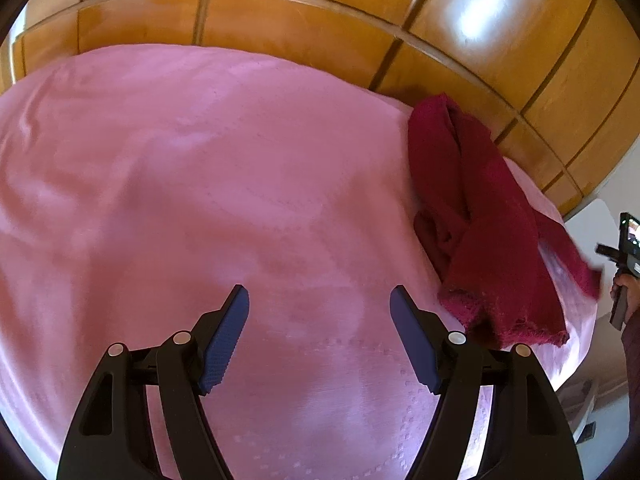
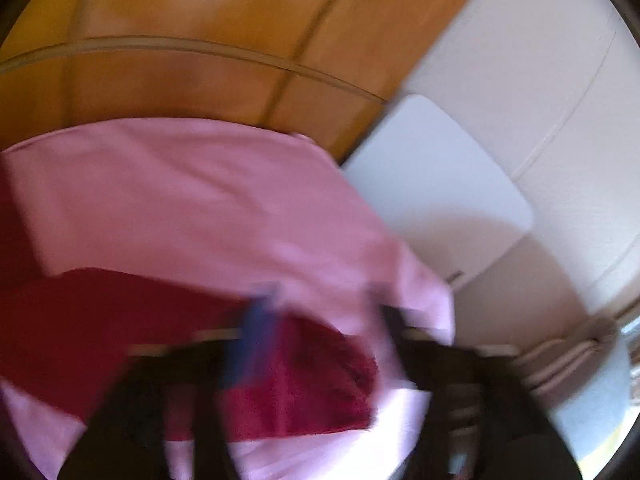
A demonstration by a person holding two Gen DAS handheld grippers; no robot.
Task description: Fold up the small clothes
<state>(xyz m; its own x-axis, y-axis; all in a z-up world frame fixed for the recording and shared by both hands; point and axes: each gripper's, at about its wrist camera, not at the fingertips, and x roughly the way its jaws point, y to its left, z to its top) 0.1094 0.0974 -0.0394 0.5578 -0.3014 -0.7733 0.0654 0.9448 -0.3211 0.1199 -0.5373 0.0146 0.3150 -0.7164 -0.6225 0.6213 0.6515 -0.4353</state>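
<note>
A dark red cloth lies crumpled along the right edge of a pink bedsheet, one corner hanging over the bed's side. My left gripper is open and empty above the sheet, left of the cloth's frayed near end. The right wrist view is motion-blurred: my right gripper looks open, its blue pad over the red cloth, which spreads across the pink sheet. The right gripper also shows at the far right of the left wrist view, off the bed.
A wooden panelled wall stands behind the bed. A white flat surface and white wall sit right of the bed's corner. The bed's right edge drops off near the cloth.
</note>
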